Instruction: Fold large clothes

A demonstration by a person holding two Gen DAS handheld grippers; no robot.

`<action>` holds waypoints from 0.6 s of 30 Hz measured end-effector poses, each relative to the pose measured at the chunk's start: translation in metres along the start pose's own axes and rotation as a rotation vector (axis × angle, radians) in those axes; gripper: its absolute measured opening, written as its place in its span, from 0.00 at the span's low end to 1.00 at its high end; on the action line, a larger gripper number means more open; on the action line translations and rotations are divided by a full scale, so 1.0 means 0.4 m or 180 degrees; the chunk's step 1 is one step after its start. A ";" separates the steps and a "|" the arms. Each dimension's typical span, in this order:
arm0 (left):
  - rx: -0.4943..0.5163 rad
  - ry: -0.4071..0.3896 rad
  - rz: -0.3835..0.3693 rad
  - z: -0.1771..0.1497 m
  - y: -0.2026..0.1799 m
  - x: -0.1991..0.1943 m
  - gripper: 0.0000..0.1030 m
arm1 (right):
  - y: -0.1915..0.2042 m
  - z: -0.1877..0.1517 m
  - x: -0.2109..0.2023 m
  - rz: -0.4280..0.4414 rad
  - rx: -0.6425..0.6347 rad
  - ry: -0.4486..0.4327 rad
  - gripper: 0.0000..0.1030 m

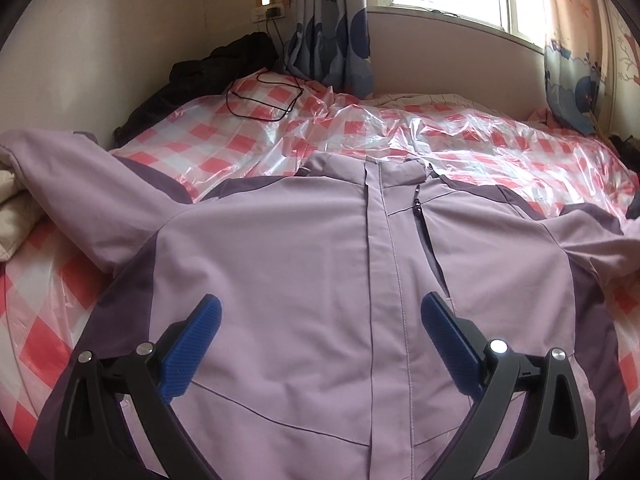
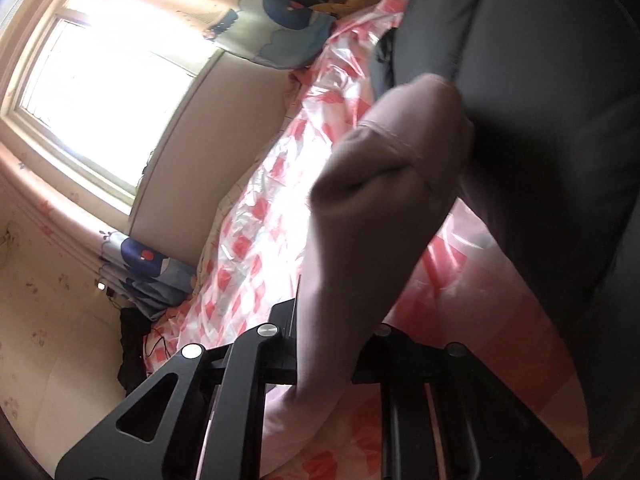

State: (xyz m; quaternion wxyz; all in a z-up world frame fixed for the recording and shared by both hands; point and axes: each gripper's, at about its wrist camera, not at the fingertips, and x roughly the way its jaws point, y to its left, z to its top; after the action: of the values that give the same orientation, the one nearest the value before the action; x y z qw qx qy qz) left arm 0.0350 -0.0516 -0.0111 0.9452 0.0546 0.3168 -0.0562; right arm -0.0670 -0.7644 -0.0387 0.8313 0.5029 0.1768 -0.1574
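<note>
Your left gripper (image 1: 320,320) hovers spread above the jacket (image 1: 304,264); your right gripper (image 2: 320,320) clamps its sleeve (image 2: 360,216), lifted toward twelve o'clock for folding.

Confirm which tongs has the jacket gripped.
The right tongs: shut on the lilac sleeve, which runs up between them. The left tongs are spread wide over the jacket front, holding nothing.

A bed (image 1: 500,148) under a crinkled clear plastic sheet (image 1: 440,136).

A lilac jacket (image 1: 304,264) lies spread front-up on its pink-checked cover; a black cable (image 1: 260,98) loops near the far corner beside dark clothing (image 1: 224,60), and cream bedding (image 1: 16,208) sits at the left edge.
</note>
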 end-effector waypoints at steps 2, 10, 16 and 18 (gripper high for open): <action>0.0029 -0.0021 0.0007 0.000 -0.005 -0.003 0.93 | 0.013 0.003 -0.004 0.0035 -0.0017 -0.0011 0.13; 0.0031 -0.0011 -0.0012 0.000 -0.007 -0.003 0.93 | 0.072 0.018 -0.017 0.0211 -0.0111 -0.0058 0.13; 0.0027 0.0002 -0.0030 -0.003 -0.012 -0.001 0.93 | 0.054 0.023 -0.002 0.0184 0.0006 0.0013 0.19; 0.0025 0.0023 -0.0037 -0.005 -0.013 0.001 0.93 | 0.030 0.022 0.013 0.0117 0.0158 0.0071 0.40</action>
State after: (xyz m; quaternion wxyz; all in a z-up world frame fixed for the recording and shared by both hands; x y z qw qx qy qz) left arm 0.0335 -0.0567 -0.0134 0.9435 0.0567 0.3204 -0.0628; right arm -0.0560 -0.7674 -0.0277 0.8193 0.5282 0.1729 -0.1409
